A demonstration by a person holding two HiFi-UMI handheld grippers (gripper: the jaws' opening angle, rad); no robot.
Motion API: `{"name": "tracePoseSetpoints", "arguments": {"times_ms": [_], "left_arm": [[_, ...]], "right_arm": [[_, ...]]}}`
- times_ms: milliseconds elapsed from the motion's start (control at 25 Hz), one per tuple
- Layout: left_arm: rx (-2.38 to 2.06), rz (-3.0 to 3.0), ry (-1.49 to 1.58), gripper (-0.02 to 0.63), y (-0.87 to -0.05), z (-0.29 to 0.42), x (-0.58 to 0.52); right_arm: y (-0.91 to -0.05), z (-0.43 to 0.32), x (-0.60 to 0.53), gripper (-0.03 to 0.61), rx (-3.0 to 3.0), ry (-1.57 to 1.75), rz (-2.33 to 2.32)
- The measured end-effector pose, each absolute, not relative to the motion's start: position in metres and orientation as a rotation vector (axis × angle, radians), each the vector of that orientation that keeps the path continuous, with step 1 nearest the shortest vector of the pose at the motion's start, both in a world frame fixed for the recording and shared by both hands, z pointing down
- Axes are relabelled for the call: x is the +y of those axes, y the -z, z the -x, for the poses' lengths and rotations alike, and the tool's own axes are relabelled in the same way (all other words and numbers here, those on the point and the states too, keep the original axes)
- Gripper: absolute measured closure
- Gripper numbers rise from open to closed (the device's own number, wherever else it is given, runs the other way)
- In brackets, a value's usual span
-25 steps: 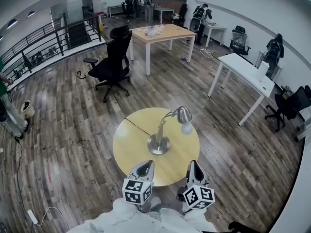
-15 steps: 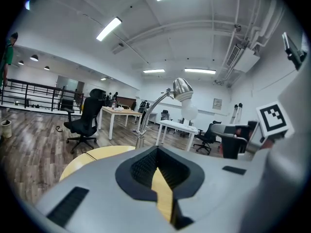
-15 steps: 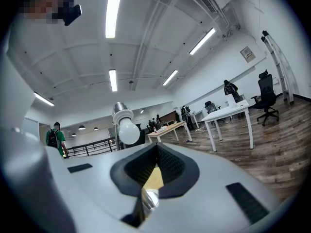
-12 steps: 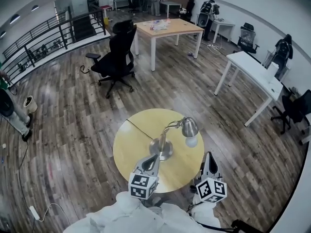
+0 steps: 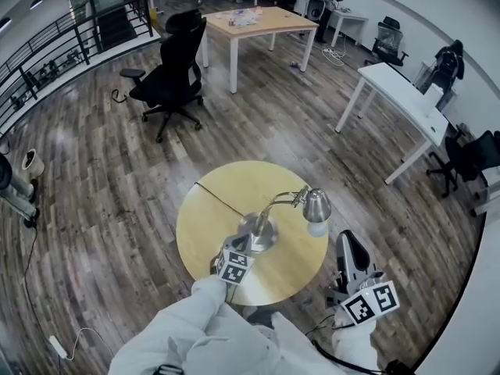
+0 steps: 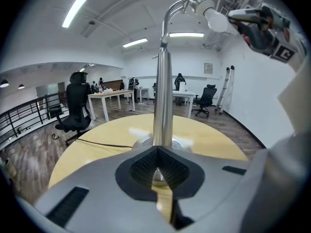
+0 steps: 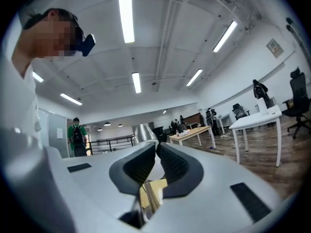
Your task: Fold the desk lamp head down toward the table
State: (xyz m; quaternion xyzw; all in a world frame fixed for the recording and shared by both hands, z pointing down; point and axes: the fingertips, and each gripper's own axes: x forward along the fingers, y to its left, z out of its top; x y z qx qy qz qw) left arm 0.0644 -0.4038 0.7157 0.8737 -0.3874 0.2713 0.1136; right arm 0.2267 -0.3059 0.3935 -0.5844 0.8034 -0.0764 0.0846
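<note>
A silver desk lamp stands on the round yellow table (image 5: 205, 209). Its base (image 5: 256, 233) is near the table's middle, and its curved neck carries the head (image 5: 316, 205) and white bulb (image 5: 316, 227) out to the right. My left gripper (image 5: 247, 247) is shut and empty, with its tips low, just short of the base. In the left gripper view the post (image 6: 163, 91) rises straight ahead and the head (image 6: 197, 1) is high above. My right gripper (image 5: 347, 242) is shut and empty, level, to the right of the bulb. The lamp head (image 7: 140, 131) shows just beyond its tips.
The lamp's black cord (image 5: 219, 199) runs across the table to the left edge. A black office chair (image 5: 168, 80), a wooden desk (image 5: 254, 23) and a white desk (image 5: 402, 100) stand farther off on the wood floor. A person in green (image 7: 77, 134) stands in the distance.
My left gripper has dropped and moved forward to the lamp base. My right gripper has risen and swung out to the right, beside the lamp head. The lamp stands as before.
</note>
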Motion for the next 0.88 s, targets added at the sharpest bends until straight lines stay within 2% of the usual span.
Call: {"name": "tracePoseSetpoints", "arguments": {"times_ms": [40, 80, 160, 440, 600, 880], "left_arm": [[-1.146, -2.541, -0.812, 0.614, -0.722, -0.062, -0.41], [-1.165, -2.517, -0.825, 0.615, -0.728, -0.058, -0.416], [-1.189, -2.479, -0.828, 0.615, -0.736, -0.048, -0.426], [-1.024, -2.491, -0.88, 0.615, -0.753, -0.056, -0.423], [-1.01, -2.51, -0.952, 0.615, -0.762, -0.056, -0.417], [-0.964, -2.516, -0.917, 0.615, -0.764, -0.058, -0.418]], "right_arm": [[-0.385, -0.217, -0.31, 0.537, 2.466, 0.208, 1.713], [-0.377, -0.207, -0.316, 0.485, 2.534, 0.188, 1.674], [-0.361, -0.19, -0.329, 0.439, 2.655, 0.13, 1.613], [-0.346, -0.153, -0.371, 0.419, 3.073, 0.034, 1.469], [-0.358, -0.15, -0.383, 0.396, 3.154, 0.152, 1.465], [-0.374, -0.164, -0.37, 0.396, 3.24, 0.274, 1.566]]}}
